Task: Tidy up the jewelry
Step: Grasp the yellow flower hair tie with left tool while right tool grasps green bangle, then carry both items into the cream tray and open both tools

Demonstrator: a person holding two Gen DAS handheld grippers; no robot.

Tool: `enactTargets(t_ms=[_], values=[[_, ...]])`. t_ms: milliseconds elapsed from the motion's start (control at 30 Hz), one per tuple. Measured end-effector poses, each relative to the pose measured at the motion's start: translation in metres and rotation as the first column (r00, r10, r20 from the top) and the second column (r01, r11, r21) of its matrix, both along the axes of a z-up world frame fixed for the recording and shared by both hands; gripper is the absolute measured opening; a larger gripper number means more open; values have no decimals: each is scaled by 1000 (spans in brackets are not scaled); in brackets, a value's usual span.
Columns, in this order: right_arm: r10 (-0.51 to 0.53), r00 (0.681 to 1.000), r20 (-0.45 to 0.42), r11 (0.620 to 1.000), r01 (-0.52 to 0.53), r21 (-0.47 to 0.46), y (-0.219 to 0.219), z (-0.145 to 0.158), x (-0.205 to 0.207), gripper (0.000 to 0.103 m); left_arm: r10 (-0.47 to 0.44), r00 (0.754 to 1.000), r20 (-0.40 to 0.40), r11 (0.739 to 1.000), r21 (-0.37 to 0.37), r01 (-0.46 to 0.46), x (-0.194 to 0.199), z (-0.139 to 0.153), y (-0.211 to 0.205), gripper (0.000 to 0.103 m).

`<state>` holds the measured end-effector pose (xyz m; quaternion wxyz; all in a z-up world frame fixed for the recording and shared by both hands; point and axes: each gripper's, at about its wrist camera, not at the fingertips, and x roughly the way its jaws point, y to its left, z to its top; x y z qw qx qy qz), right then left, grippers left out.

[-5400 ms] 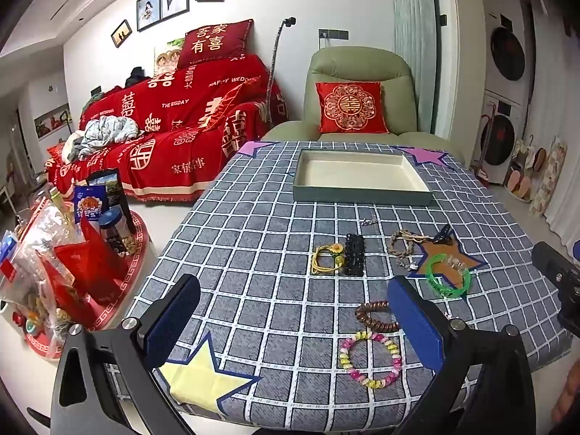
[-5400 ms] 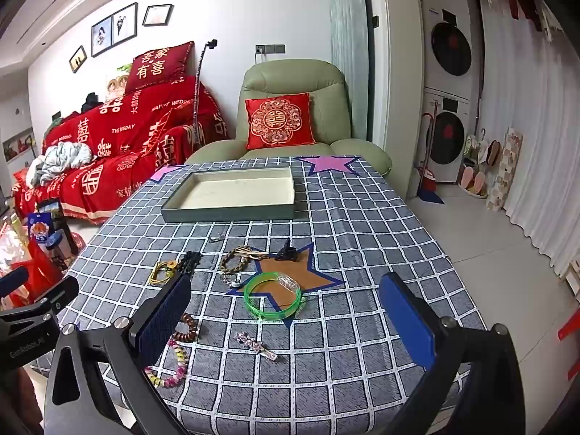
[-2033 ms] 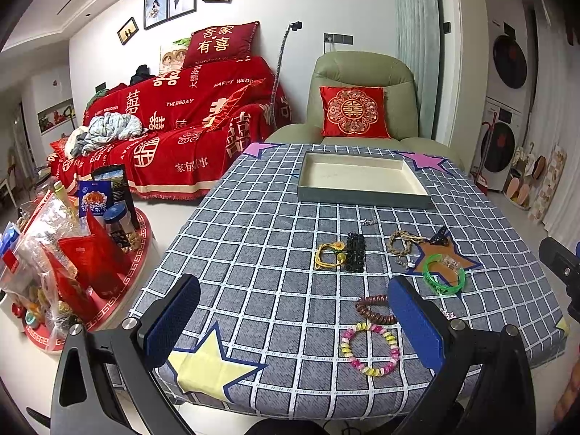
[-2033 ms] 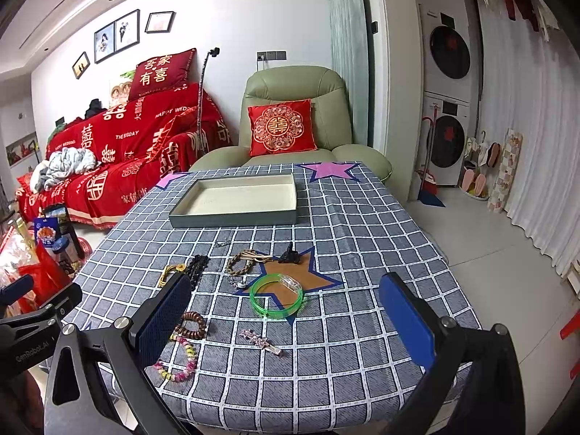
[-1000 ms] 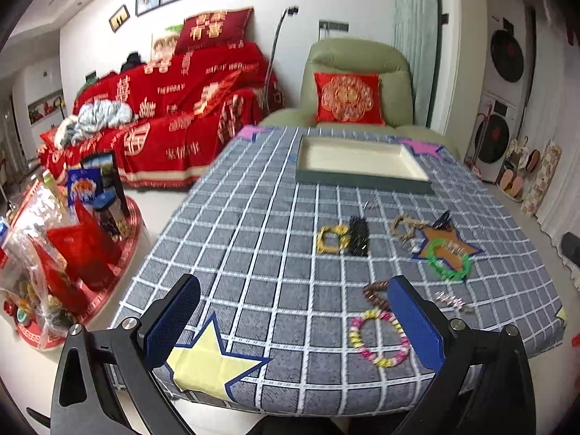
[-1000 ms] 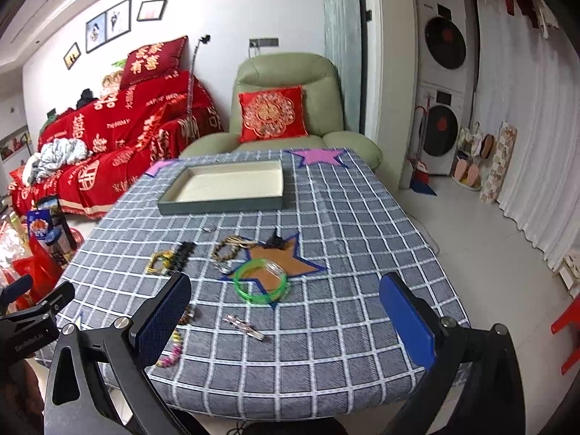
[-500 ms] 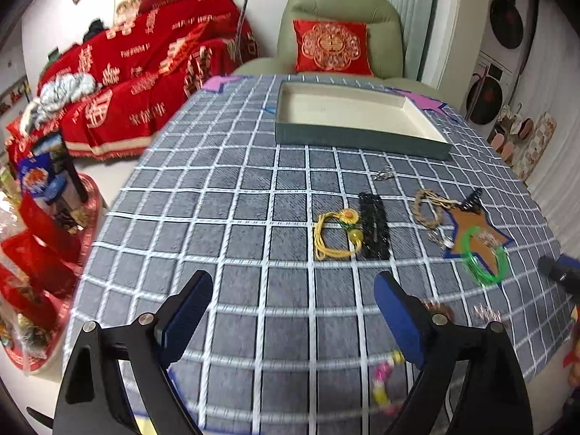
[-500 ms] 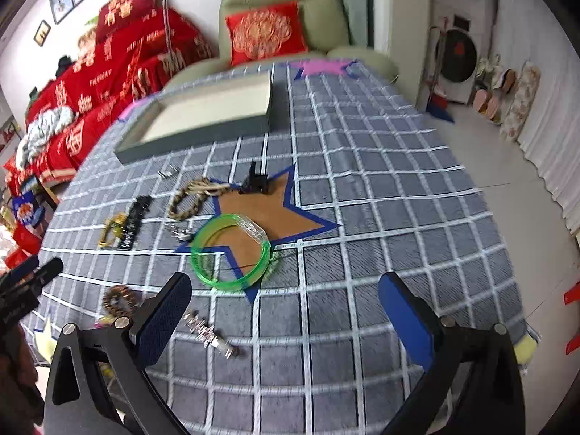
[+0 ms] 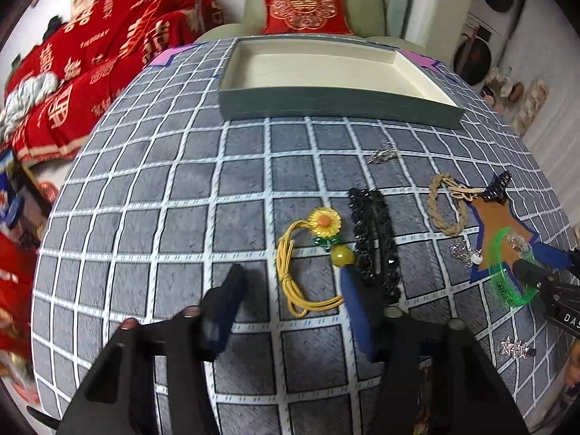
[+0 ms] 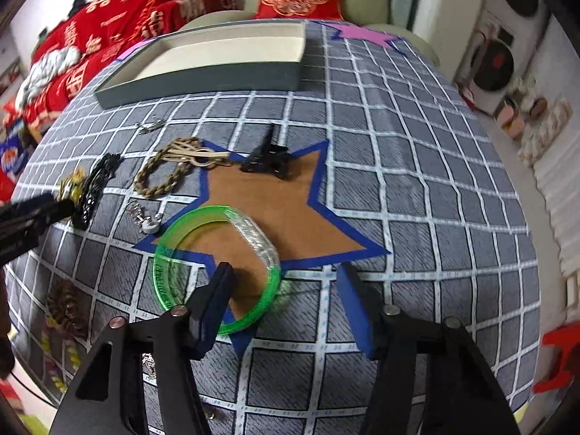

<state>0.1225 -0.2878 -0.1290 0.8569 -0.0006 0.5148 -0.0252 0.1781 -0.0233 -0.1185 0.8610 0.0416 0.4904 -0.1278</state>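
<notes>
I'm holding my left gripper (image 9: 290, 282) open low over the table (image 9: 145, 195), its fingers straddling the yellow cord bracelet (image 9: 308, 257) — the sunflower charm sitting just beside the black chain (image 9: 375, 235). My right gripper (image 10: 282, 279) is gaping too, one finger inside the green bangle (image 10: 217, 264). The tray (image 9: 337, 105) is sitting well apart at the far end.
</notes>
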Motion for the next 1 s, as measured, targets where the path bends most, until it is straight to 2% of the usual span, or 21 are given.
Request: enactTargets(t_ms=[33,67,100,133,167,200,400,633,867,1000], values=[[7,1000,1,1000,-7,2,2,0,0,48,-3,1000,3,1000,-4,3,0,0,0,50],[13,1000,1,1000,-13,1,4,1,0,43,-4,1000,11,1000,5,4,0,0,-1,36],[19,1000,3,1000,-19,5,5,2,-1,30,-8,1000,16,1000,14,8,0,0,-1,26],[22,1000,3,1000,-22,8,7,2,-1,21,-16,1000,20,1000,14,16,0,0,-1,21],[25,1000,2,1000,-25,10,8,2,-1,17,-22,1000,18,1000,0,22,0,0,1,14],[27,1000,4,1000,-27,7,9,2,-1,11,-23,1000,16,999,-21,23,-1,1,3,14],[12,999,40,999,-14,48,4,10,-7,10,-6,999,35,994,-110,10,-4,10,13,14],[33,993,113,994,-44,96,2,51,1,10,-18,996,90,984,-176,34,2,49,17,14],[14,988,156,988,-38,152,-5,85,43,10,-34,989,144,981,-185,61,31,88,12,14],[5,987,162,984,-34,175,-8,96,81,10,-38,984,177,985,-161,67,59,103,1,14]])
